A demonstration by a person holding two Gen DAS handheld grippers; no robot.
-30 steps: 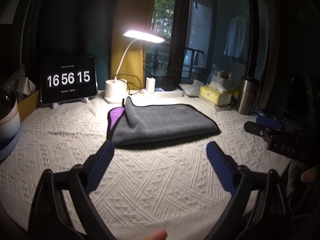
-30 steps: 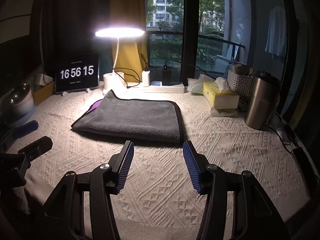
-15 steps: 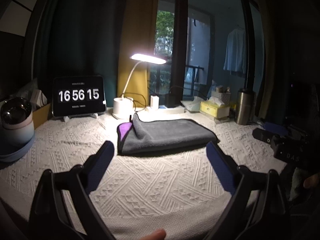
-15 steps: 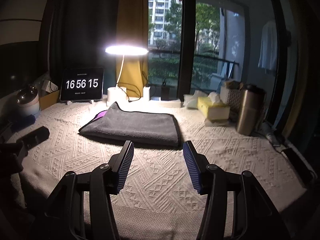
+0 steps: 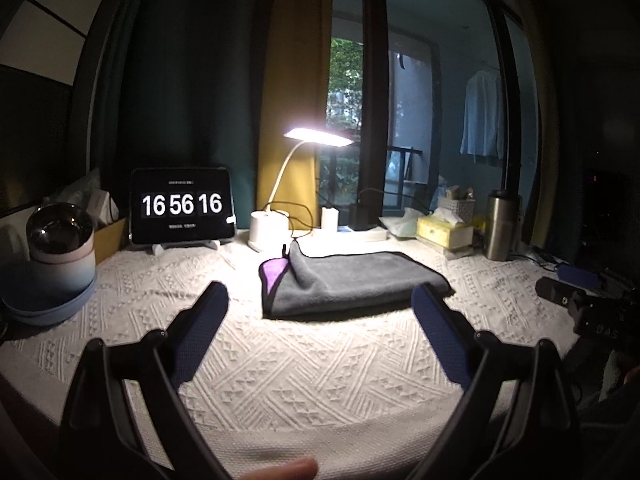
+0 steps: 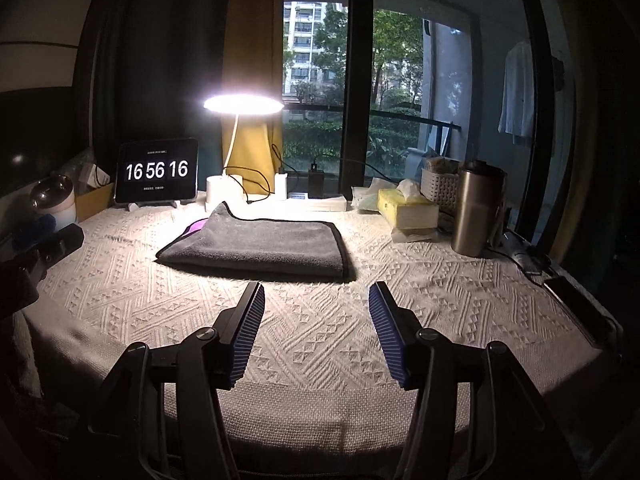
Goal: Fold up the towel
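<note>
A grey towel (image 5: 348,282) with a purple underside lies folded flat on the white textured tablecloth (image 5: 304,364), one far-left corner bunched up. It also shows in the right wrist view (image 6: 260,246). My left gripper (image 5: 320,300) is open and empty, held back near the table's front edge, short of the towel. My right gripper (image 6: 316,296) is open and empty, also back from the towel's near edge. The right gripper's body shows at the right of the left wrist view (image 5: 588,312).
At the back stand a tablet clock (image 5: 182,206), a lit desk lamp (image 5: 318,138), a tissue box (image 5: 444,234) and a steel flask (image 5: 502,226). A round jar on a blue dish (image 5: 56,264) sits at the left. A phone (image 6: 576,300) lies at the right edge.
Both grippers have pulled back and tilted up, away from the towel, so it looks smaller and farther. The towel has not moved. The clock ticked to 16:56:16.
</note>
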